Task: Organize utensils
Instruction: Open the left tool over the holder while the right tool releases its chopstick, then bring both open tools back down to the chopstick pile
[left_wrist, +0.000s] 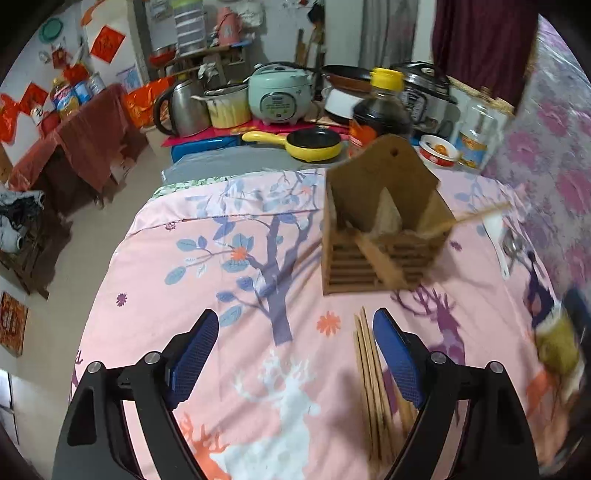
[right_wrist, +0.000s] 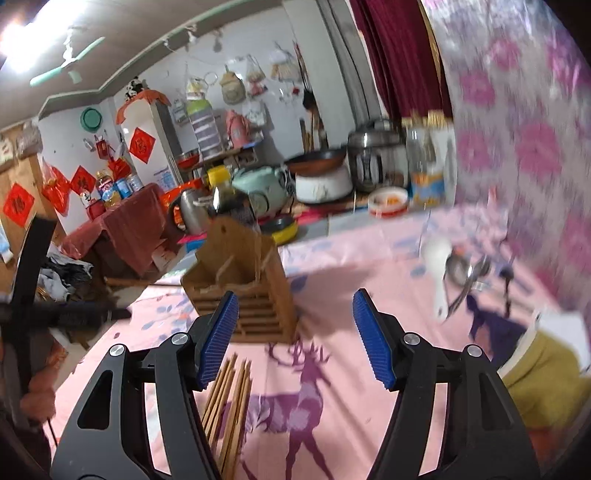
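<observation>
A wooden utensil holder (left_wrist: 380, 236) stands on the pink deer-print cloth (left_wrist: 258, 258), with a chopstick (left_wrist: 480, 216) leaning out of it to the right. A bundle of wooden chopsticks (left_wrist: 373, 376) lies flat on the cloth, just inside the right finger of my left gripper (left_wrist: 295, 321), which is open and holds nothing. My right gripper (right_wrist: 295, 299) is also open and empty, facing the holder (right_wrist: 243, 280). The chopstick bundle (right_wrist: 229, 398) lies below its left finger. A white rice spoon (right_wrist: 437, 273) and metal spoons (right_wrist: 465, 277) lie at the right.
Beyond the cloth's far edge stand a dark sauce bottle (left_wrist: 380, 107), a yellow pan (left_wrist: 310, 144), a rice cooker (left_wrist: 279, 94), a kettle (left_wrist: 184, 107) and a small bowl (left_wrist: 439, 151). A floral wall (left_wrist: 546, 155) bounds the right. A blurred olive-yellow object (right_wrist: 546, 369) sits at the near right.
</observation>
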